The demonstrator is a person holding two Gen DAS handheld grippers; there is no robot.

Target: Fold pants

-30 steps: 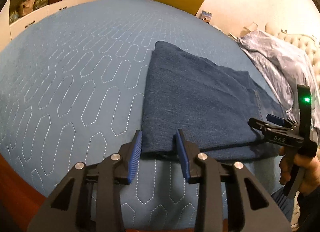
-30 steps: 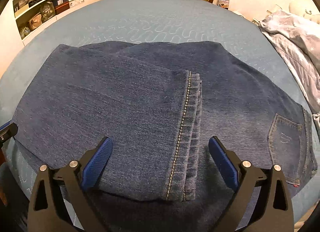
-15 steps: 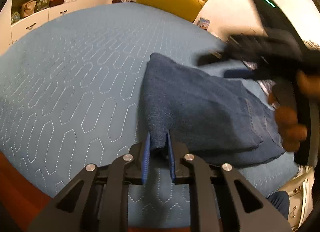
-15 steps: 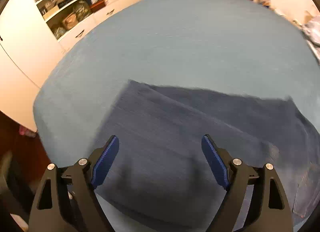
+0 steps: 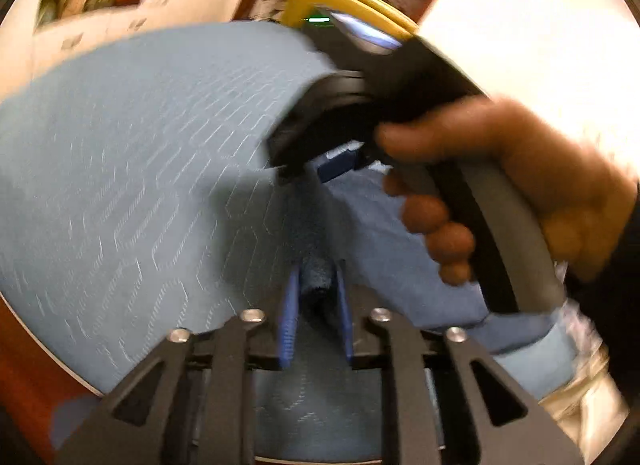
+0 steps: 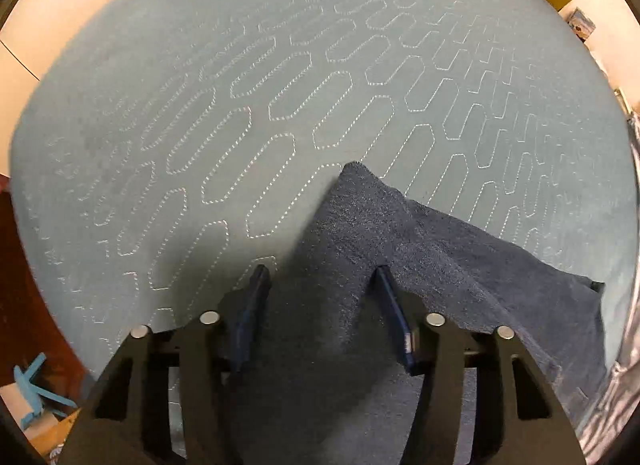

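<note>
In the left wrist view, the quilted blue bed [image 5: 132, 169] fills the left side, its stitched pattern blurred. At the bottom centre the left hand-held gripper [image 5: 316, 305] has its blue pads drawn close, pinching a bunched fold of the dark denim pants [image 5: 318, 277] between them. To the right, the person's right hand [image 5: 520, 185] wraps the grey handle of the other tool, which crosses the upper middle of the view, blurred. In the right wrist view, bare bed cover [image 6: 240, 105] spreads across the left and the top. Low in the middle, the right hand-held gripper [image 6: 320, 305] stands with its pads spread apart over the denim, not closed on it. The pants [image 6: 420, 249] rise to a peaked corner above the gripper and slope down toward the right edge of the bed.
</note>
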